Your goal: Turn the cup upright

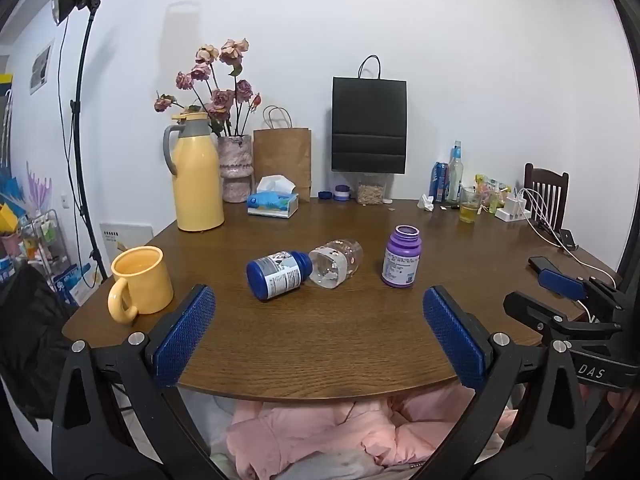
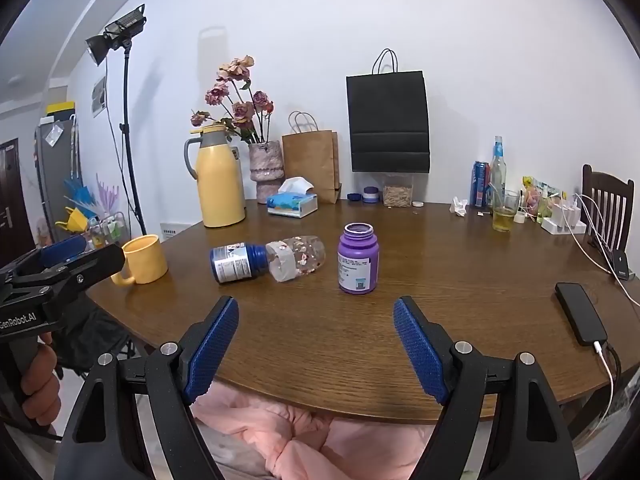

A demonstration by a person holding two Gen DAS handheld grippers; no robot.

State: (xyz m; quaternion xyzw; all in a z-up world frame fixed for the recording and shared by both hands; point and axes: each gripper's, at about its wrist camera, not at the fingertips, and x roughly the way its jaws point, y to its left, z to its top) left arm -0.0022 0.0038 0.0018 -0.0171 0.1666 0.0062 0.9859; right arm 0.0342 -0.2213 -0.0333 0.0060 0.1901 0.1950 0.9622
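Observation:
A clear glass cup with a flower print lies on its side in the middle of the brown table; it also shows in the right wrist view. Its open mouth faces me, next to a blue bottle that also lies on its side. My left gripper is open and empty near the table's front edge, well short of the cup. My right gripper is open and empty, also at the front edge. Each gripper shows at the edge of the other's view.
A purple bottle stands upright right of the cup. A yellow mug stands at the left edge. A yellow thermos, a vase, a tissue box and paper bags line the back. A phone and cables lie right. Pink cloth lies below the table.

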